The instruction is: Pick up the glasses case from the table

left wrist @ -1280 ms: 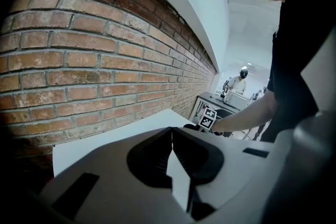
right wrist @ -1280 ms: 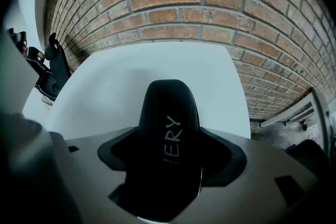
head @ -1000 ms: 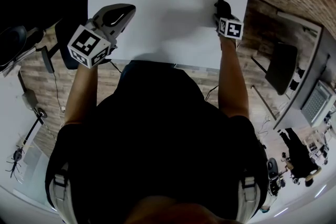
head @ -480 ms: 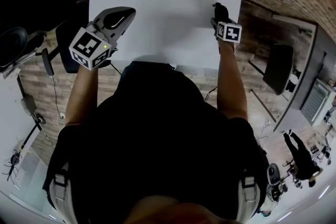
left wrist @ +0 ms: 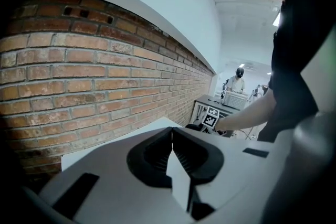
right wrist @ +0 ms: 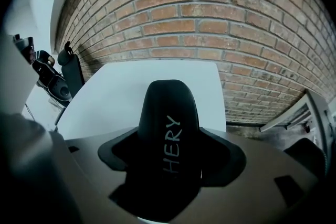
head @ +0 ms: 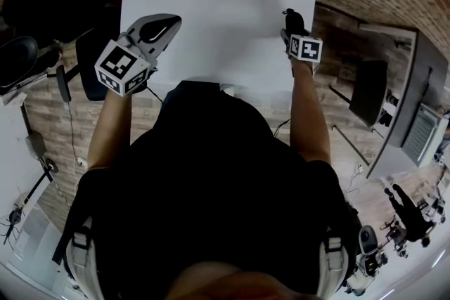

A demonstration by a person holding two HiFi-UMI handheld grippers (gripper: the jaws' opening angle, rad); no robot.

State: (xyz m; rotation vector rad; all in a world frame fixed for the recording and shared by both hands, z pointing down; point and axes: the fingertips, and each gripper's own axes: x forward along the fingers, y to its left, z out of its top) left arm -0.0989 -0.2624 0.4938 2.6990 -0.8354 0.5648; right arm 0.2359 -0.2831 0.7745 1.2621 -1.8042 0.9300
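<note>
The black glasses case [right wrist: 168,107], with pale lettering on it, sits between the jaws of my right gripper [right wrist: 168,131], which is shut on it. In the head view the case [head: 293,16] and right gripper [head: 294,23] are over the right side of the white table [head: 211,3]. My left gripper [head: 167,23] hovers by the table's left edge with nothing in it. In the left gripper view its jaws [left wrist: 171,134] are pressed together, and the right gripper's marker cube [left wrist: 210,119] shows beyond them.
Brick-patterned surfaces surround the table. Dark office chairs [head: 24,56] stand at the left. A black chair [head: 369,91] and a desk with a keyboard [head: 424,133] are at the right. A person [left wrist: 239,80] stands far off by equipment.
The right gripper with the case has drifted slightly left and toward the table's far side in the head view. The left gripper has barely moved.
</note>
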